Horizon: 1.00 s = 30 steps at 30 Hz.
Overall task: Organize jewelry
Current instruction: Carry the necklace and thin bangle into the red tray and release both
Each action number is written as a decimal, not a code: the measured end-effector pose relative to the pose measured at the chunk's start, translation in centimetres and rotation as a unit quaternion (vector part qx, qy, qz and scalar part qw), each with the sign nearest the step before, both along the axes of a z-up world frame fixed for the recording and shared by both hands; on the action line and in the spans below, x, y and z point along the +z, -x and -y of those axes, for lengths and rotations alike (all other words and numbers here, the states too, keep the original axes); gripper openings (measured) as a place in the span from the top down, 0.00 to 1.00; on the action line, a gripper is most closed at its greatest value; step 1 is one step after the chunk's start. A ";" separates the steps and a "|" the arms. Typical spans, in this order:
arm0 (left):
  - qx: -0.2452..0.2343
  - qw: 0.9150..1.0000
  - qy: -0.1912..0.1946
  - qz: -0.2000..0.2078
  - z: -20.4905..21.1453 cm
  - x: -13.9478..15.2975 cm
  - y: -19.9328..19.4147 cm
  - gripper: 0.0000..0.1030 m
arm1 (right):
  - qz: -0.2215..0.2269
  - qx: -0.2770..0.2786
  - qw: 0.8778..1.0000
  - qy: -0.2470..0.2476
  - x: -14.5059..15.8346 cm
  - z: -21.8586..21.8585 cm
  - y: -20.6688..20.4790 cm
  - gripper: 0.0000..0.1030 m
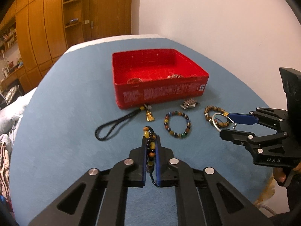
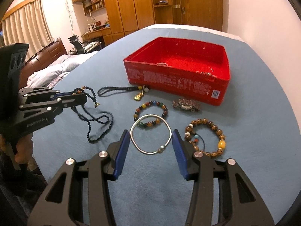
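Left claw (image 1: 150, 146) pinches limp, light bead necklace (image 2: 97, 113) mid-strand, loops dangling; right claw (image 2: 151, 141) spans stiff, slippery silver bangle (image 2: 150, 133) across its width.

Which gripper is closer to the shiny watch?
Right. The right gripper, holding the silver bangle, sits just in front of the watch; the left gripper is farther off to its left.

Left gripper (image 1: 151, 141): black plastic linkage frame, silver round pivot screws, blue finger pads. Right gripper (image 2: 151, 137): identical build; white lettering marks both housings.
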State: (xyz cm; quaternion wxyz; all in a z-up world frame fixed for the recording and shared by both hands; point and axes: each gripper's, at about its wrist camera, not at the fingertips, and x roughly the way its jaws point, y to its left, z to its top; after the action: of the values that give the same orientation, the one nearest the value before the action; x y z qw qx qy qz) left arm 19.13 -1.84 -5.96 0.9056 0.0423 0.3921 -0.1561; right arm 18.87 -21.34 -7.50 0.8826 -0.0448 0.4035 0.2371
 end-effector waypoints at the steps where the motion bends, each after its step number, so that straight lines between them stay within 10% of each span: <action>1: 0.001 1.000 -0.001 0.003 -0.1 0.2 0.1 0.93 | 0.004 -0.002 1.000 -0.001 0.4 0.2 0.1 0.56; 30: -0.027 0.993 -0.028 0.108 0.2 14.7 -3.2 0.93 | 0.064 0.046 0.997 0.002 11.6 1.7 -3.3 0.56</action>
State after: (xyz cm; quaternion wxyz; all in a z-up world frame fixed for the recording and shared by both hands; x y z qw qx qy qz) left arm 22.35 -1.99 8.70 0.9365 0.0949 0.2949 -0.1644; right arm 22.13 -23.00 4.13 0.8948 -0.0806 0.3437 0.2733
